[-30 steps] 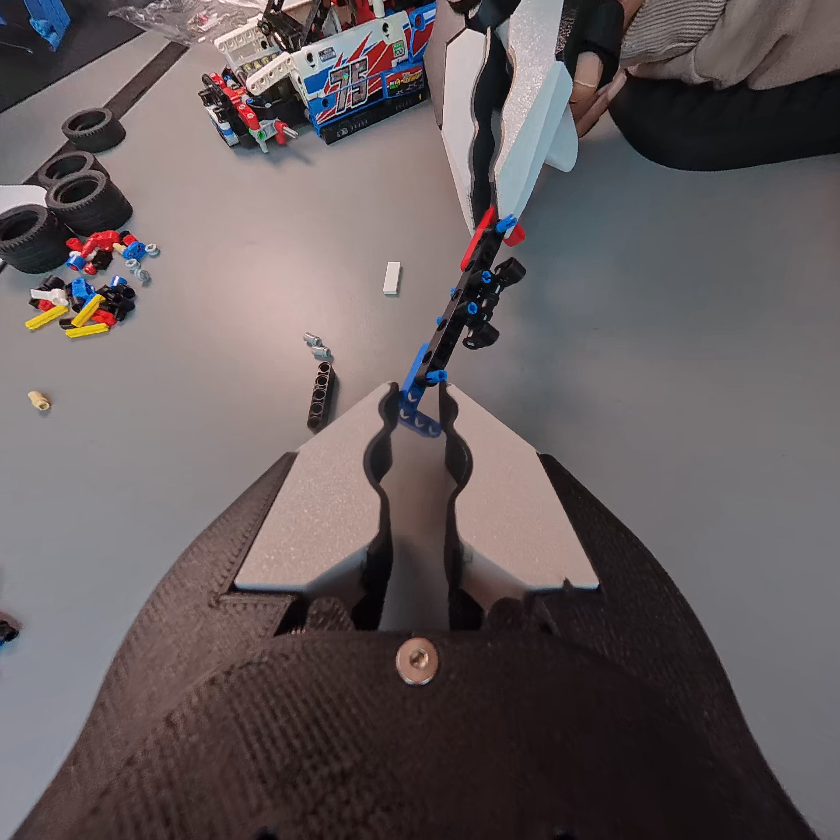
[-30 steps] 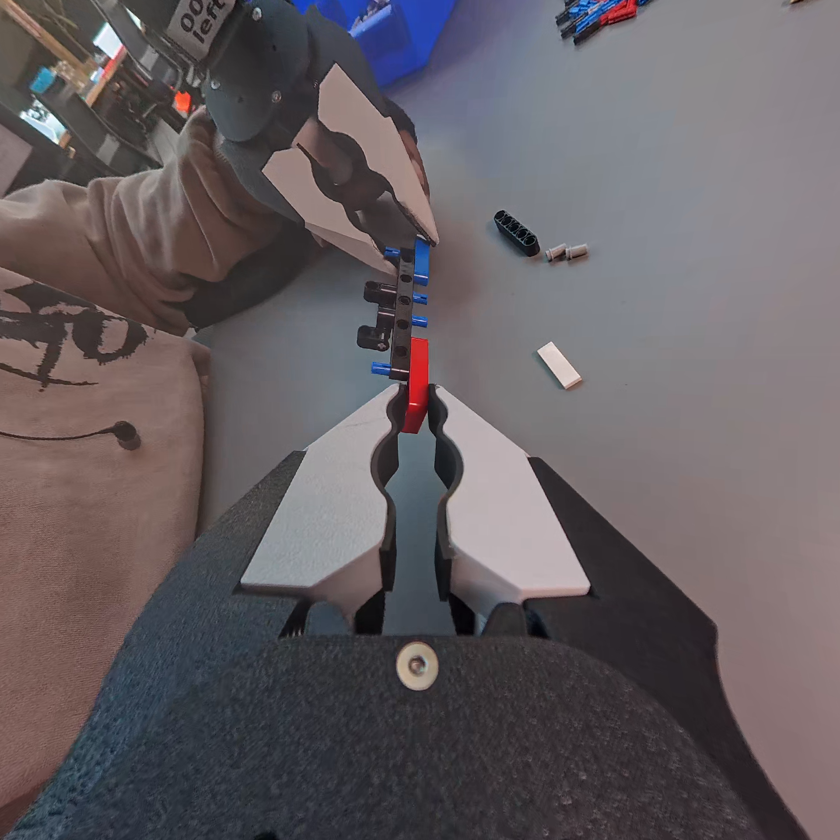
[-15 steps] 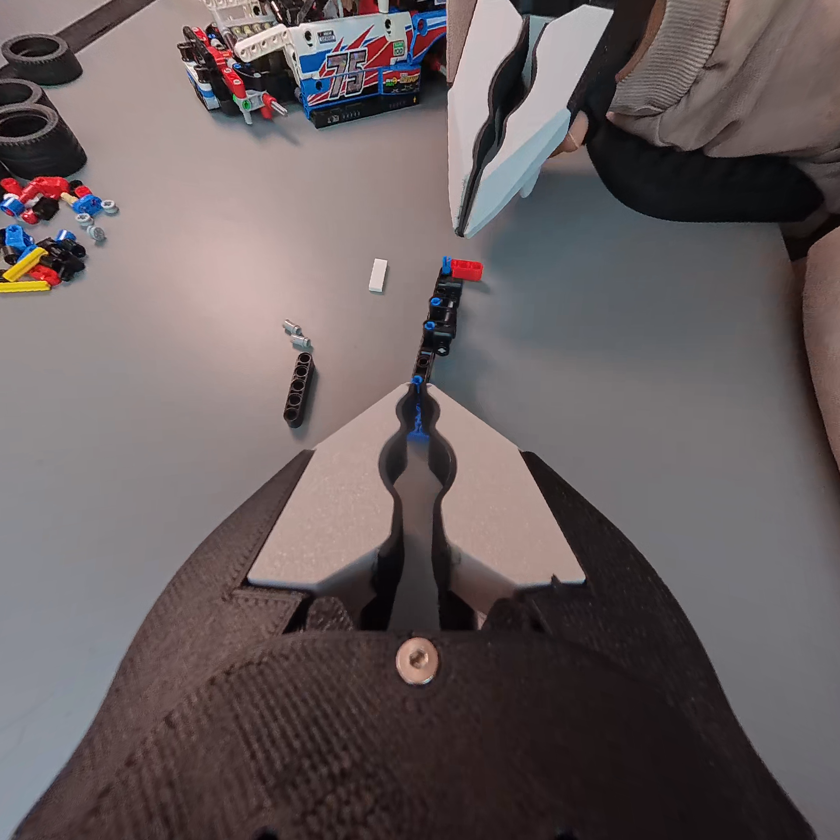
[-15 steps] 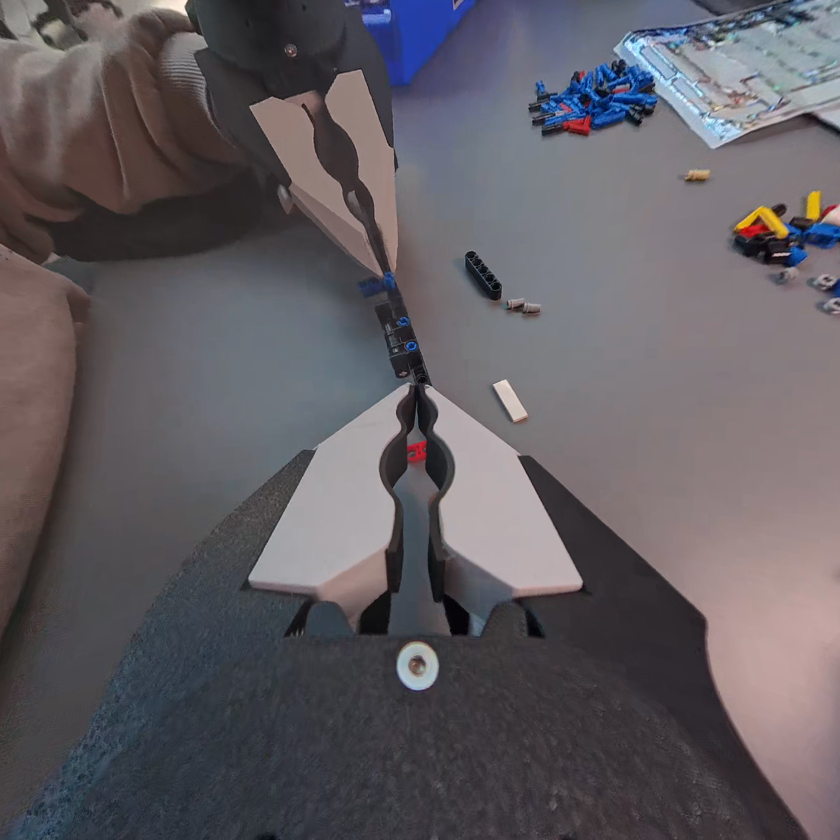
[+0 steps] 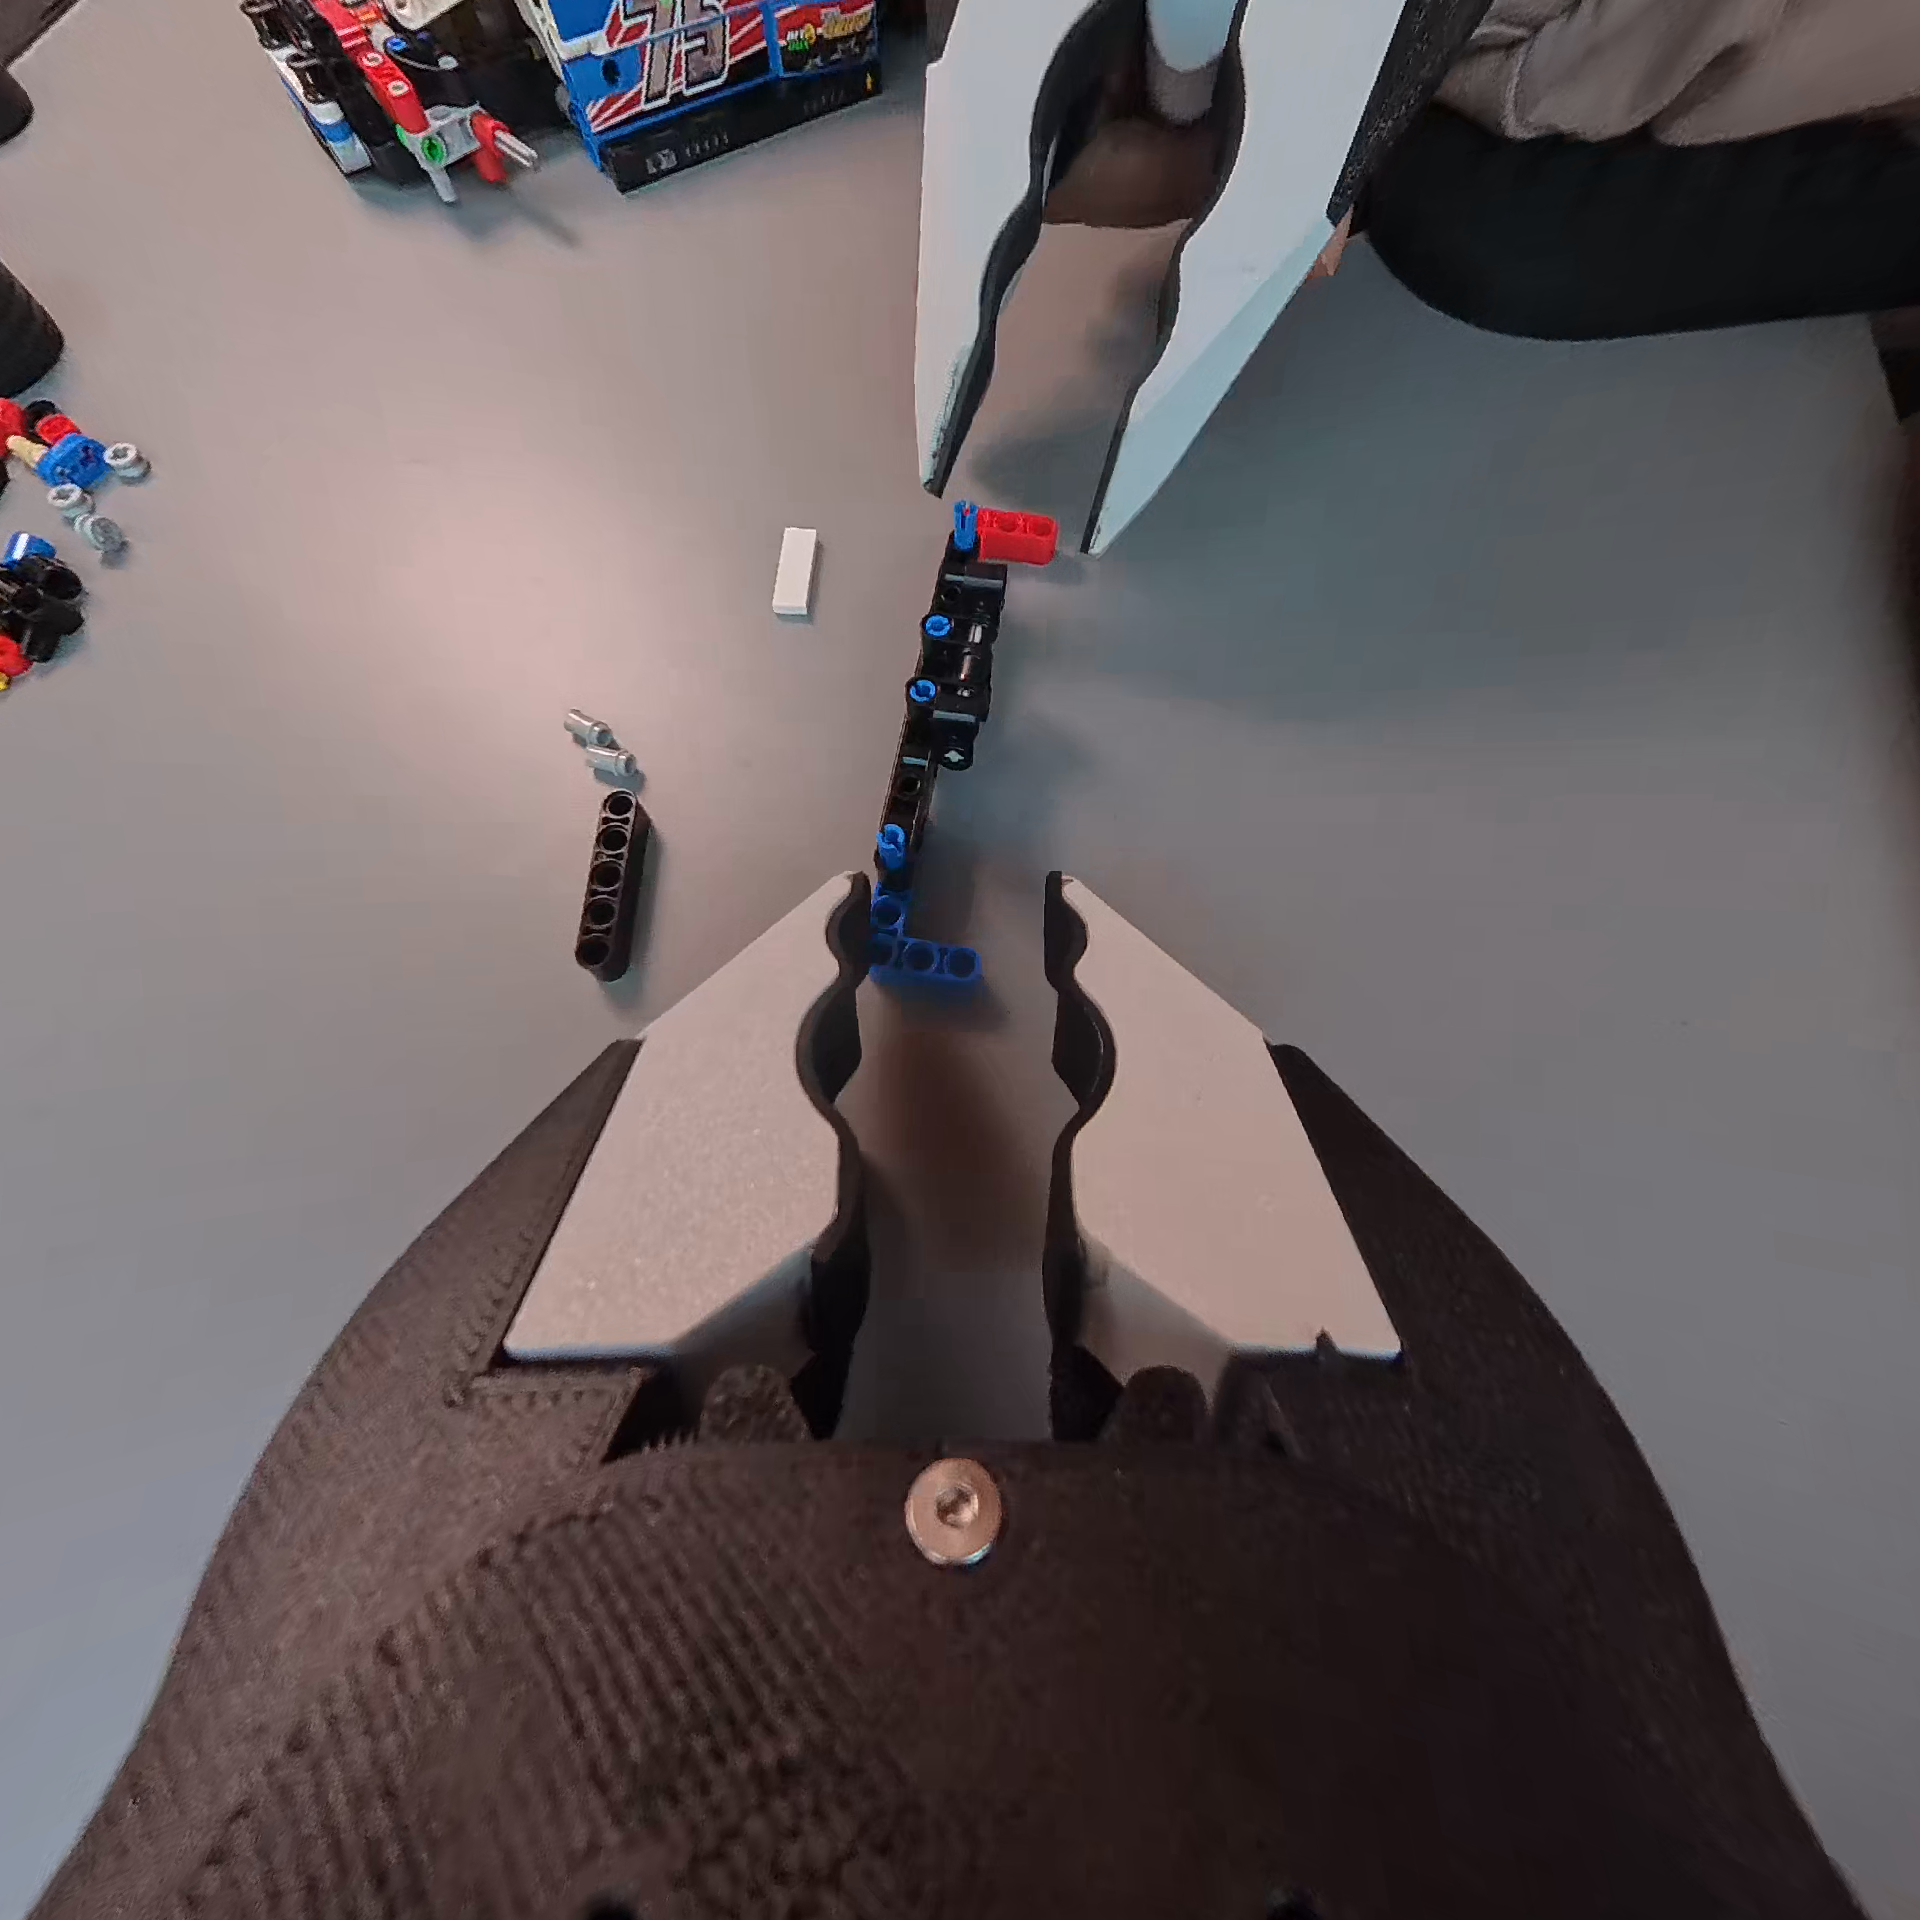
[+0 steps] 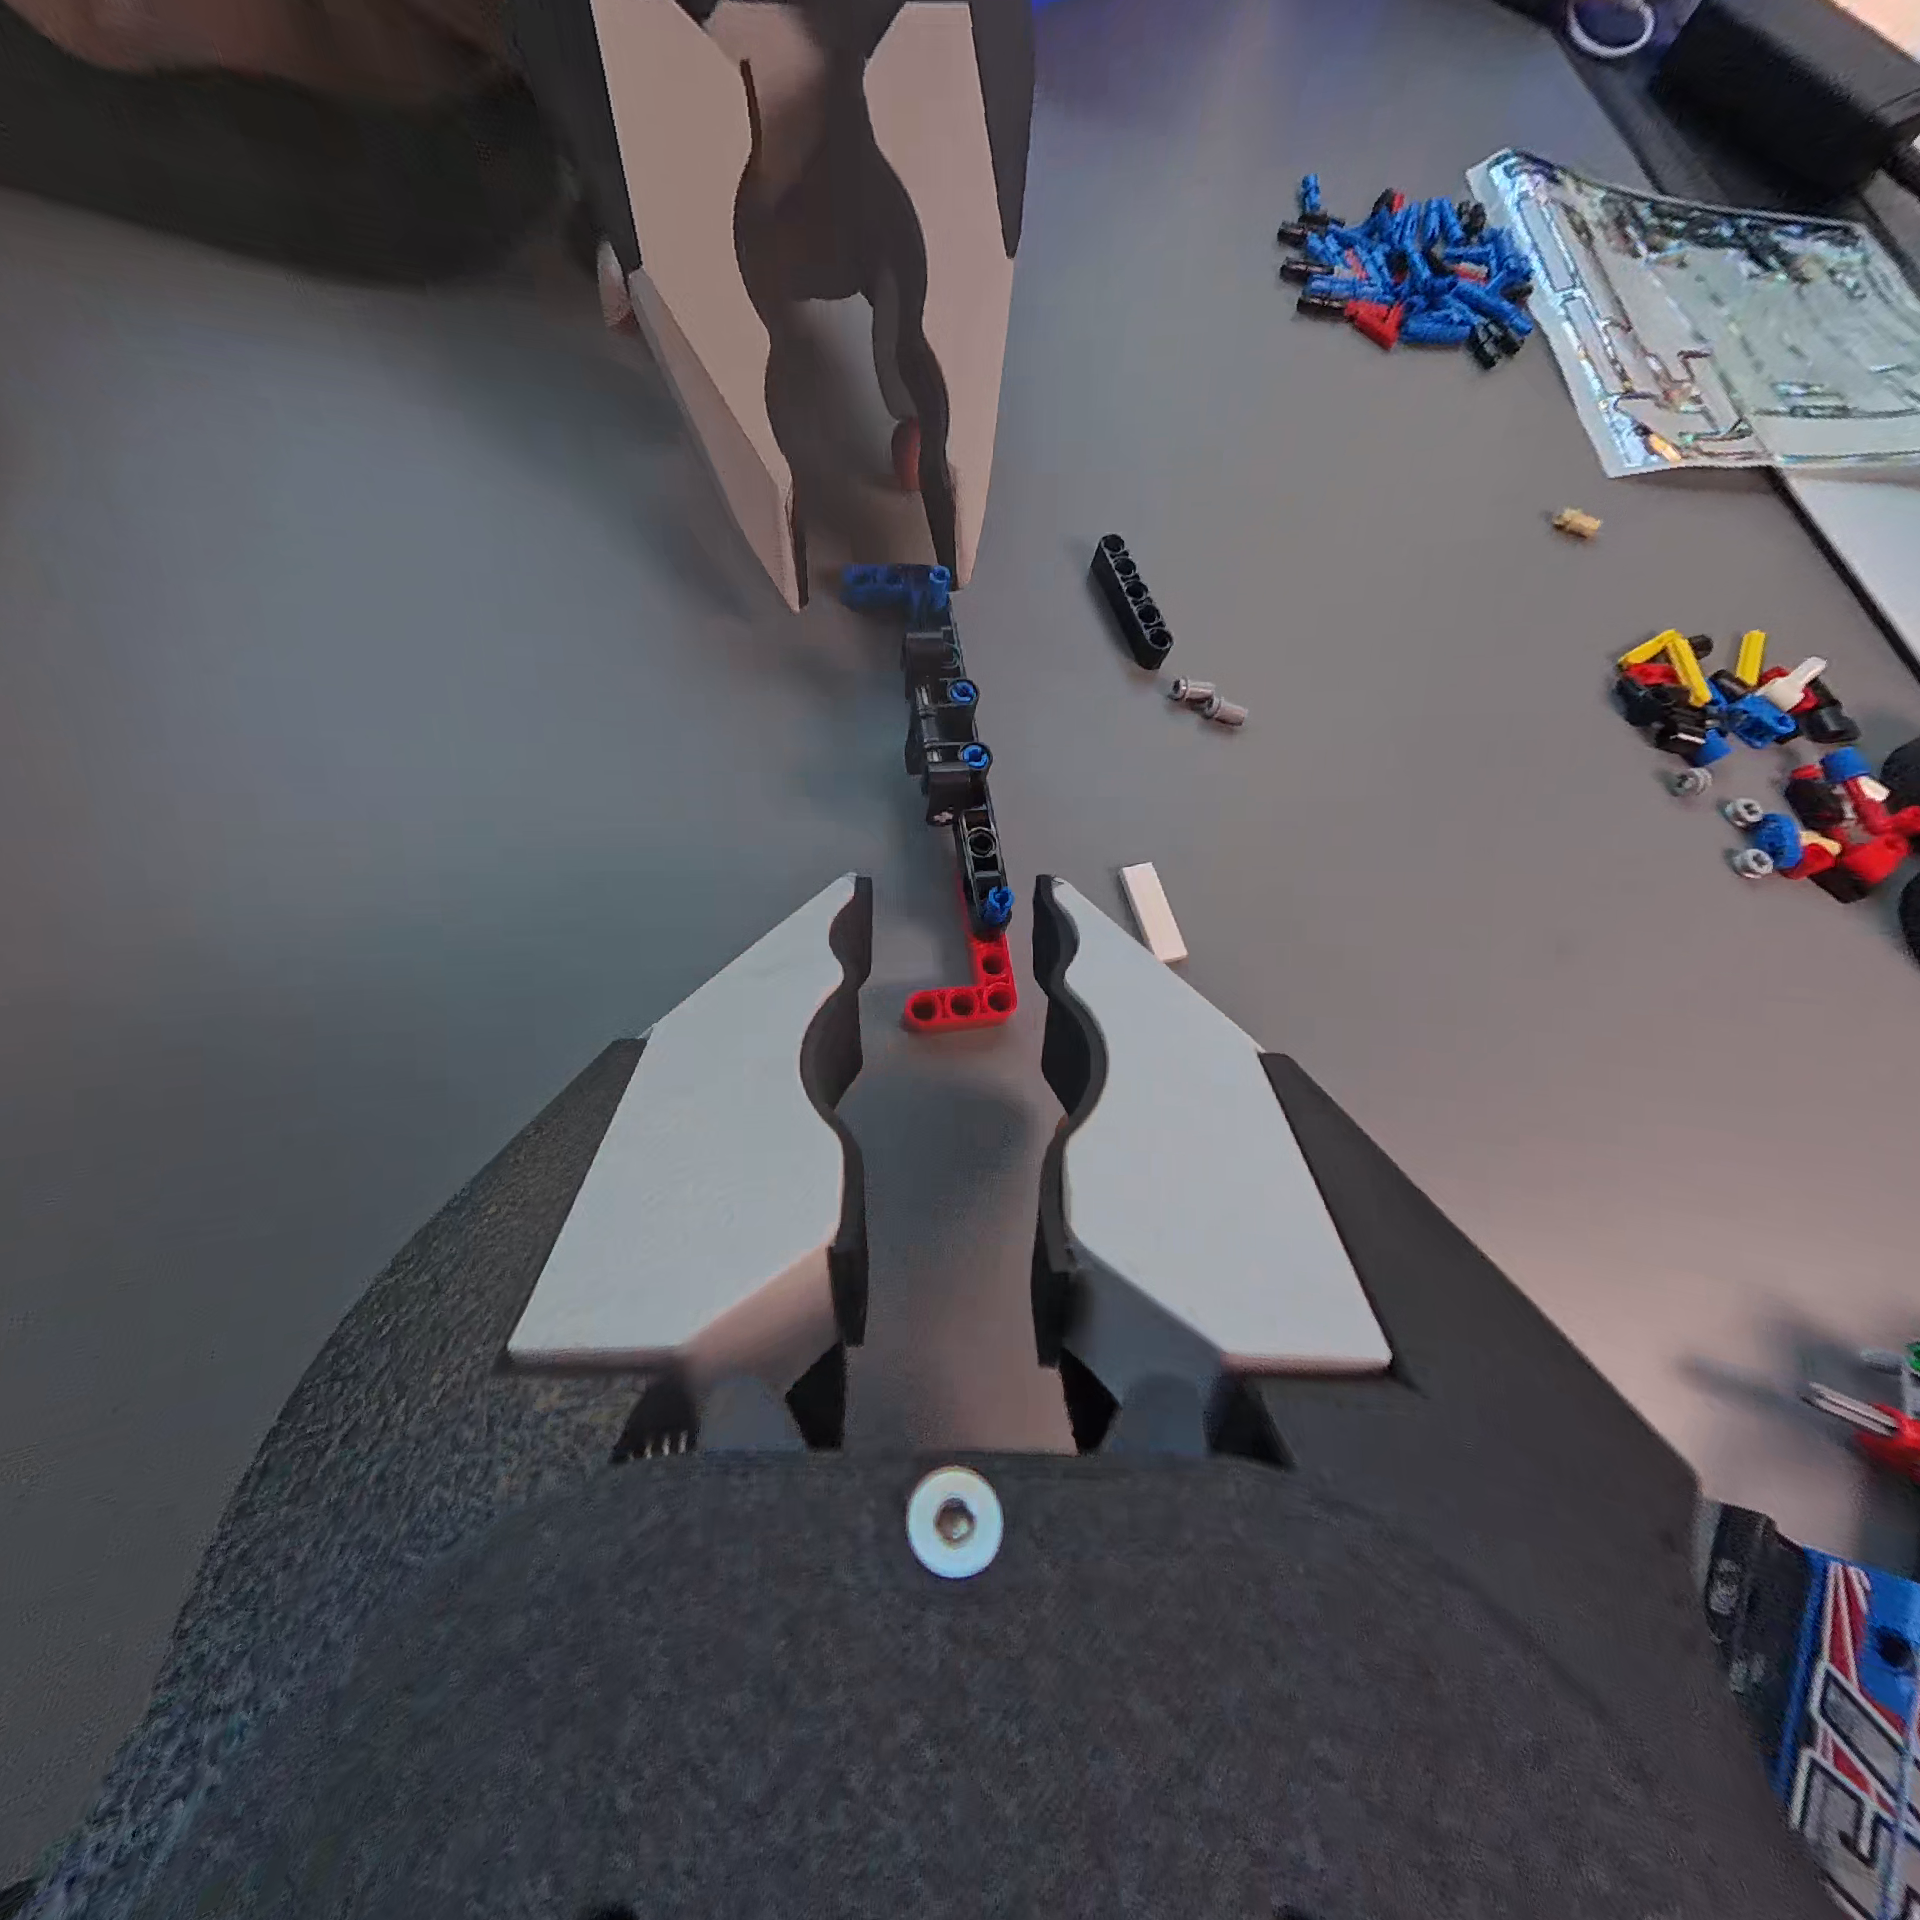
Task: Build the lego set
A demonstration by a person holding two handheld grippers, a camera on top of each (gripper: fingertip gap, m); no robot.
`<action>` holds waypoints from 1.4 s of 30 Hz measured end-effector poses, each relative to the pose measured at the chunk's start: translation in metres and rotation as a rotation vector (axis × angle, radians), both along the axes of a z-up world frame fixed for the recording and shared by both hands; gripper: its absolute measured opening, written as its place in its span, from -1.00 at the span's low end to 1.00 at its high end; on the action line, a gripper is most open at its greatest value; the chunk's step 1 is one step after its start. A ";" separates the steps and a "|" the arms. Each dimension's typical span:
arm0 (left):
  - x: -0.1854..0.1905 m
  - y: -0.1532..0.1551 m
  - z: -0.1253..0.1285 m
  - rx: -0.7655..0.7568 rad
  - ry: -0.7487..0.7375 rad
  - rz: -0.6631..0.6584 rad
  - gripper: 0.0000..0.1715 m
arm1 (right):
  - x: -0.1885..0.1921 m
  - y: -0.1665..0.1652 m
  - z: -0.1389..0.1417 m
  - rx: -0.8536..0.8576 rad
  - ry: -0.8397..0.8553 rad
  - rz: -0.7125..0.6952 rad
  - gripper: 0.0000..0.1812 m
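A long black beam assembly (image 5: 940,717) with blue pins lies flat on the grey table. It has a blue L-piece (image 5: 920,951) at one end and a red L-piece (image 5: 1018,533) at the other. My left gripper (image 5: 954,883) is open, its jaws on either side of the blue end. My right gripper (image 6: 945,883) is open around the red L-piece (image 6: 971,997). The assembly also shows in the right wrist view (image 6: 951,748). Each view shows the other gripper open at the far end: the right one (image 5: 1013,514), the left one (image 6: 883,597).
A loose black beam (image 5: 613,883), grey pins (image 5: 601,743) and a white tile (image 5: 795,571) lie left of the assembly. A partly built race car (image 5: 582,83) stands far left. Part piles (image 6: 1403,270) (image 6: 1756,717) and an instruction sheet (image 6: 1704,322) lie to the right. Spacing between my two grippers at the tips: around 8 centimeters. My right gripper's tips are some 4 centimeters from the white tile (image 5: 795,571). It turns up in the right wrist view (image 6: 1146,909) as well.
Both grippers held the assembly in the air, lowered it to the table, then opened and let go. It now lies flat between them.
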State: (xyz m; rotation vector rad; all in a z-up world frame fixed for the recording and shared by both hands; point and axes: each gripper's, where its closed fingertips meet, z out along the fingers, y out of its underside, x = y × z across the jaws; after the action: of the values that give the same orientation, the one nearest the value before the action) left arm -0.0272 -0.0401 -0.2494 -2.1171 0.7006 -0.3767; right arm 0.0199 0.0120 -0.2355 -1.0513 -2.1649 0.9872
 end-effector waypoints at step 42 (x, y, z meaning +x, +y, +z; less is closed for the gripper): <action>0.006 0.001 -0.005 0.038 0.112 -0.029 -0.78 | 0.008 -0.014 -0.012 0.042 -0.110 0.016 -0.87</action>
State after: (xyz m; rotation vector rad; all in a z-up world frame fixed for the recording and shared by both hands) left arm -0.0210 -0.0396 -0.2549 -2.1066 0.7971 -0.2599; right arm 0.0277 -0.0017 -0.2478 -1.0931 -2.2758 0.9067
